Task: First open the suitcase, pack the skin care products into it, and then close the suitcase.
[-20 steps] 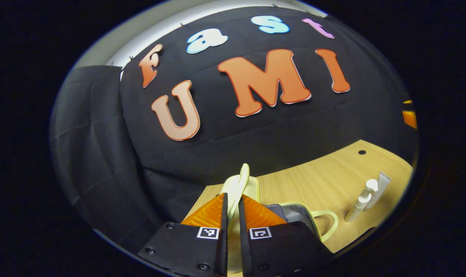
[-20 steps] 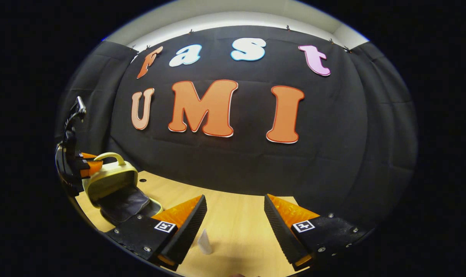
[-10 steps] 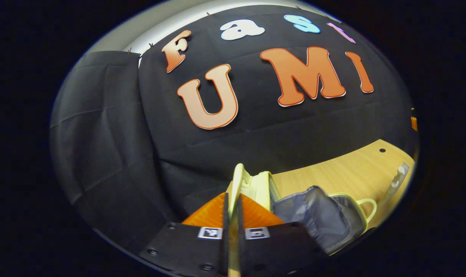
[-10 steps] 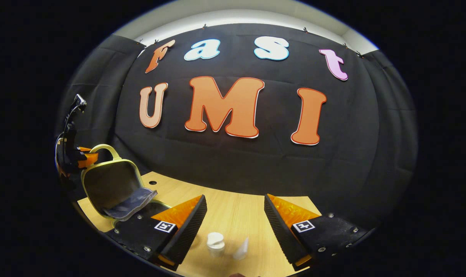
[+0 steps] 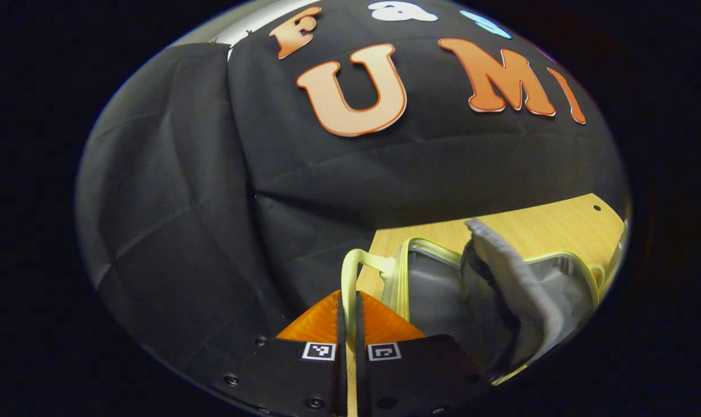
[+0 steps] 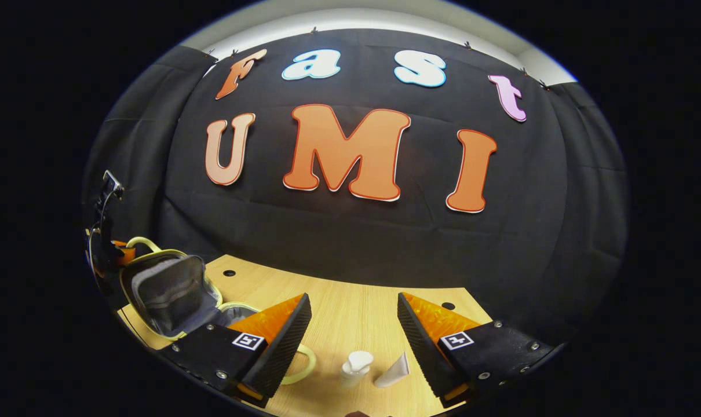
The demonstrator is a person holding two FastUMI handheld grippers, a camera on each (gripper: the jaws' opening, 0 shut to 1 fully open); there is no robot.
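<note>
The pale yellow suitcase lies open at the table's left, its grey-lined lid swung up and back. My left gripper is shut on the lid's yellow handle; from the right gripper view it appears at the far left. A loose grey fabric flap hangs inside the case. My right gripper stands open above the table. Just beyond its fingers stand a white pump bottle and a white tube, untouched. The lower half's handle pokes out beside my right gripper's left finger.
The wooden table has small round holes near its back edge. Black cloth walls close in behind and to the left. Bare tabletop lies between the suitcase and the two products.
My left gripper has swung the lid farther back by its handle, exposing the grey lining. The right gripper view has shifted, so the bottle and tube now sit between its fingers.
</note>
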